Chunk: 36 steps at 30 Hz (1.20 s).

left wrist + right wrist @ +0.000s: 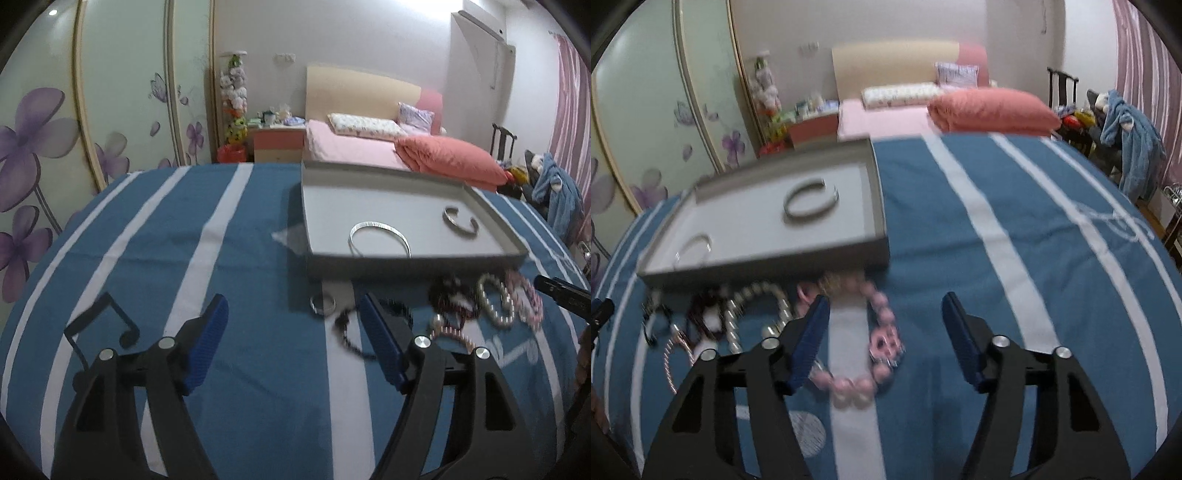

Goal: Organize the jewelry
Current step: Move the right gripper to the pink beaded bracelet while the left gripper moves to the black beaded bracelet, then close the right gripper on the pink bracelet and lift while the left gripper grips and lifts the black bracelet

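Jewelry is only partly sorted: two silver bangles [380,236] lie in the grey tray [406,264], while bead bracelets [871,332] wait on the striped cloth [258,221] near it, and left gripper [295,321] and right gripper [882,314] hover wide, empty.

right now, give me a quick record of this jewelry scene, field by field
surface: blue cloth with white stripes
tray: grey, shallow, open
in tray: thin silver bangle; open silver cuff
outside tray: pink bead bracelet, pearl bracelet, silver ring, dark bead strands
left gripper: open, empty
right gripper: open, over the pink beads, not gripping
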Available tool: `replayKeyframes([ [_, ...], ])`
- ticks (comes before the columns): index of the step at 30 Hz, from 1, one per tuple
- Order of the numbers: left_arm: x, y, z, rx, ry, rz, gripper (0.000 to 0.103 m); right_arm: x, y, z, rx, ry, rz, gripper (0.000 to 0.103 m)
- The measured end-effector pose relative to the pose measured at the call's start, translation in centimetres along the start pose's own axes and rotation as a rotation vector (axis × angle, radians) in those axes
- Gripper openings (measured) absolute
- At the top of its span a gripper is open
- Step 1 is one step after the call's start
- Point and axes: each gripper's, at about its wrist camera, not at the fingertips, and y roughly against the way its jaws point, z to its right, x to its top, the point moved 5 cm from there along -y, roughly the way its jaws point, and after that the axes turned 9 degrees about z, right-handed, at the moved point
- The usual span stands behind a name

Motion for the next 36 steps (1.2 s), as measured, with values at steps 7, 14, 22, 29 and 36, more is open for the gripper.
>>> replayKeyframes([
  [7, -1.6, -0.1, 1.8, -0.034, -0.057, -0.034, 0.076, -1.3, -0.9, -0.3, -0.016, 0.047, -0.048, 0.057],
  [14, -2.2, -0.8, 3.1, -0.046, -0.08, -0.062, 0.076, -1.8, -1.1, 0.0, -0.041, 0.064, -0.061, 0.046],
  [22, -2.1, -1.2, 4.4, -0.067, -0.116, -0.064, 0.075, -2.3, -0.4, -0.3, -0.037, 0.082, -0.055, 0.024],
  [29, -2.7, -2.3, 6.5, -0.099, -0.2, -0.113, 0.05, -2.3, -0.4, -0.1, -0.026, 0.069, -0.057, 0.024],
  [36, -3.2, -3.4, 7.4, -0.113, -0.229, -0.156, 0.039, -2.3, -0.4, -0.1, -0.021, 0.063, -0.058, 0.024],
])
